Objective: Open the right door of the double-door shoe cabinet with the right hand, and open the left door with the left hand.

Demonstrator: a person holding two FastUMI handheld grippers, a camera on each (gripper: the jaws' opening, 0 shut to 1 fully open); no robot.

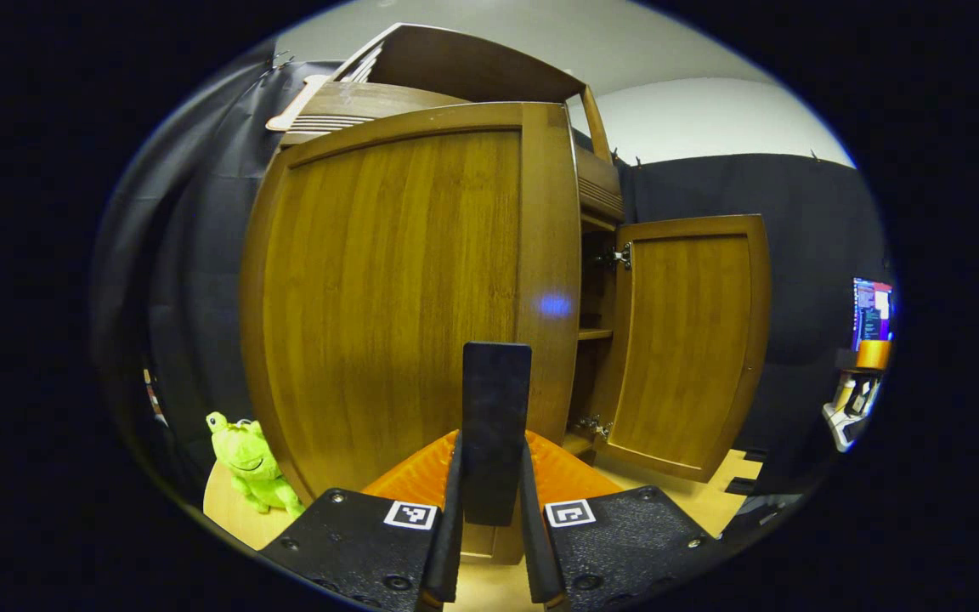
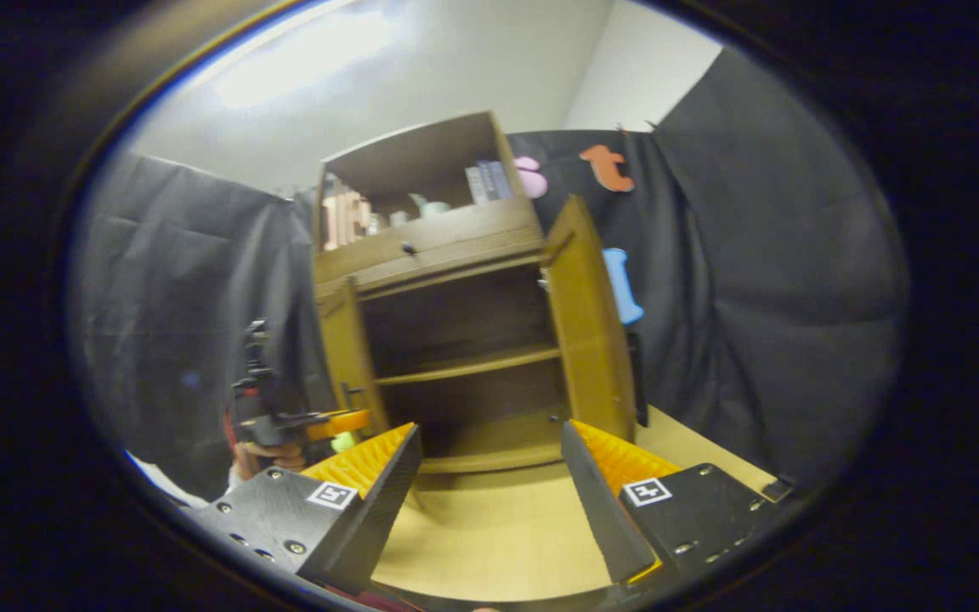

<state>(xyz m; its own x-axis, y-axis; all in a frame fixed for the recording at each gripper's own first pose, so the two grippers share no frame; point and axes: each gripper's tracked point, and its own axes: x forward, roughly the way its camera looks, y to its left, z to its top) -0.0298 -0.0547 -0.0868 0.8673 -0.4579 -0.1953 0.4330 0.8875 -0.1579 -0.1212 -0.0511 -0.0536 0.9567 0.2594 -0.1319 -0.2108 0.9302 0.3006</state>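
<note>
Left gripper [image 1: 494, 510] jaws clamp the left door's [image 1: 387, 297] handle [image 1: 495, 425]; right gripper [image 2: 489, 484] jaws gape, empty, facing the open shoe cabinet [image 2: 455, 340].

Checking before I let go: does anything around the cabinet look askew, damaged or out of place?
Nothing stands out. Both doors, left door and right door, hang open and straight; the shelf sits level. A green plush toy lies beside the cabinet.

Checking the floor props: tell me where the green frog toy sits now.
In the left gripper view, the green frog toy sits low on the left, on the floor beside the bottom corner of the opened left door.
</note>
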